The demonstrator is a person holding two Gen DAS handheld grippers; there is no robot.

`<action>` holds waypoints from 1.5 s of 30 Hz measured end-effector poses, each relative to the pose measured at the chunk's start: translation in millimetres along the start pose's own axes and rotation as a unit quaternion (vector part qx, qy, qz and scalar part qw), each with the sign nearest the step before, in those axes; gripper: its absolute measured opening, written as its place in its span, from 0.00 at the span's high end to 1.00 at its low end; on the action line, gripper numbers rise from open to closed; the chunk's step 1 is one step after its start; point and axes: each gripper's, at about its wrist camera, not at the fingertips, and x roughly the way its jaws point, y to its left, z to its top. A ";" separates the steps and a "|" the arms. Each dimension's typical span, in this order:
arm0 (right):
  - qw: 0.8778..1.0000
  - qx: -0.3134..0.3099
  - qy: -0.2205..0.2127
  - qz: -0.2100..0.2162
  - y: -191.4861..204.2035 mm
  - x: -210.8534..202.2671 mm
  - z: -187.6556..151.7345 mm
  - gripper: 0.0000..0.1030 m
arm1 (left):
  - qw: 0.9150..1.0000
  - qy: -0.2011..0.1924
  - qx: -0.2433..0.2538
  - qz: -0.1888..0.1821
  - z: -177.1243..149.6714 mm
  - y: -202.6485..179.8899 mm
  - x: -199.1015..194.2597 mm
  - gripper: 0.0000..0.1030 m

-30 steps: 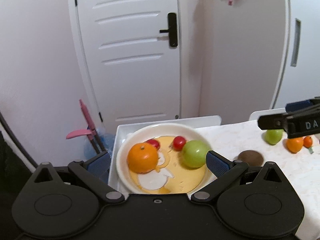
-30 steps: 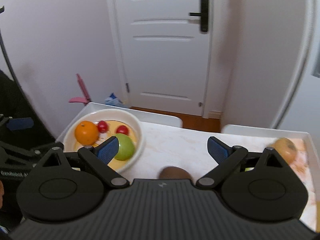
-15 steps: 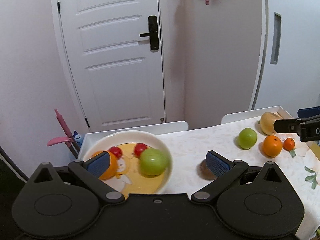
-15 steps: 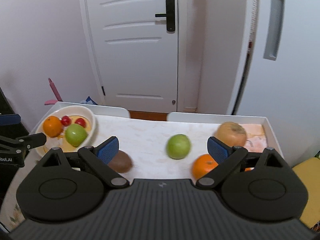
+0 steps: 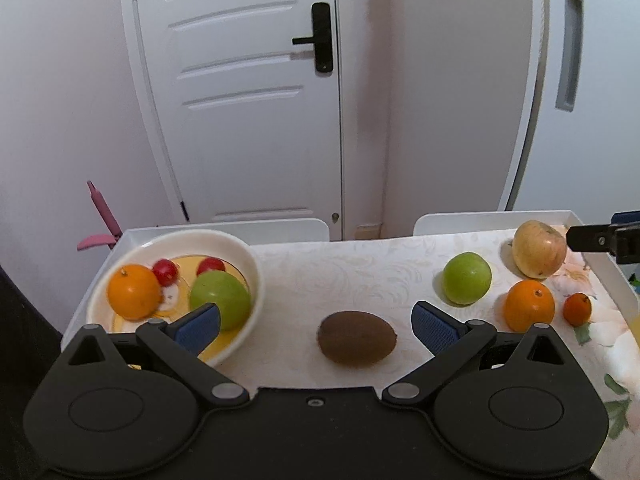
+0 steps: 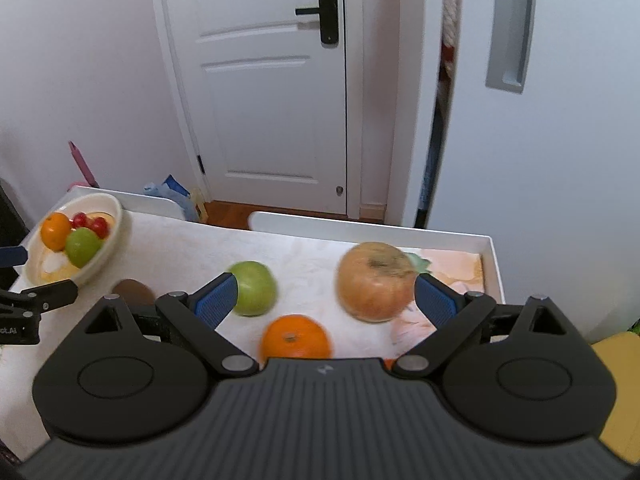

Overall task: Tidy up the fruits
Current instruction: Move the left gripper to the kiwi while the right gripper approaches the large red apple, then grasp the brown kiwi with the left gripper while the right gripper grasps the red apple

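Observation:
A white bowl [image 5: 248, 258] at the table's left holds an orange [image 5: 133, 297], a green apple [image 5: 224, 298] and two cherry tomatoes [image 5: 165, 272]. A brown kiwi [image 5: 356, 339] lies on the cloth between the fingers of my open, empty left gripper [image 5: 316, 326]. Right of it lie a green apple [image 5: 466, 283], an orange [image 5: 529, 310], a small tangerine [image 5: 577, 309] and a yellow-red apple [image 5: 538, 249]. My right gripper [image 6: 326, 298] is open and empty, above the orange [image 6: 296, 336], between the green apple [image 6: 256, 288] and the yellow-red apple [image 6: 374, 280].
The table is a white tray-edged top [image 5: 496, 218] with a floral cloth. A white door [image 5: 248, 92] and walls stand behind. A pink object [image 5: 100, 216] leans by the left wall. The bowl also shows in the right wrist view [image 6: 108, 248].
Both grippers have swung to the right. The left view went from the bowl to the kiwi. The right view went from the kiwi to the loose fruit at the right.

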 end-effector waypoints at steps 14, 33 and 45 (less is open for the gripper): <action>0.999 0.003 0.030 0.028 -41.1 61.9 -7.3 0.00 | 0.999 0.039 0.015 0.030 -14.9 -37.3 66.7 0.07; 0.998 0.009 0.039 0.045 -42.3 90.9 -7.2 0.00 | 0.997 0.059 0.037 0.034 -27.7 -44.2 92.2 0.29; 0.998 0.009 0.040 0.044 -40.4 97.5 -6.7 0.00 | 0.997 0.057 0.034 0.033 -30.4 -43.8 88.7 0.33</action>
